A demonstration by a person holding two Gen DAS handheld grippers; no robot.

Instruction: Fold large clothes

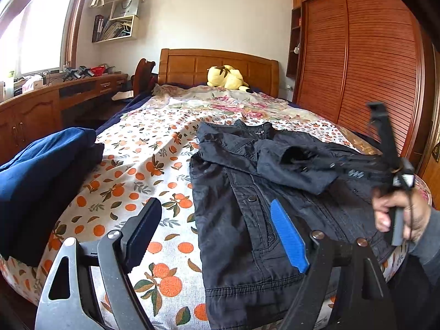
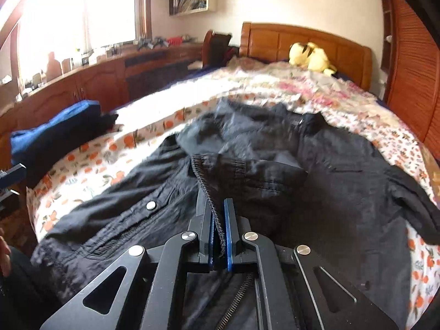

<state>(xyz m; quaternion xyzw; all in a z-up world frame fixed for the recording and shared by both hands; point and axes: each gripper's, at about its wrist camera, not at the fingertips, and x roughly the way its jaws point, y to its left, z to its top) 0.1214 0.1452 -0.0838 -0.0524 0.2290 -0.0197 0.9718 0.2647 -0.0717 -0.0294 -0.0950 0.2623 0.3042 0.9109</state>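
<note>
A black jacket lies front-up on the bed's orange-print sheet, collar toward the headboard. One sleeve is folded across its chest. My left gripper stands open low over the jacket's left front edge, one finger over the sheet and the blue-padded finger over the cloth, nothing pinched. My right gripper is shut on a ribbed black edge of the jacket, lifted off the garment. In the left wrist view a person's hand grips the right tool's handle.
A folded stack of dark blue clothes sits at the bed's left edge. A yellow plush toy rests by the wooden headboard. A slatted wardrobe stands right, a long wooden desk left.
</note>
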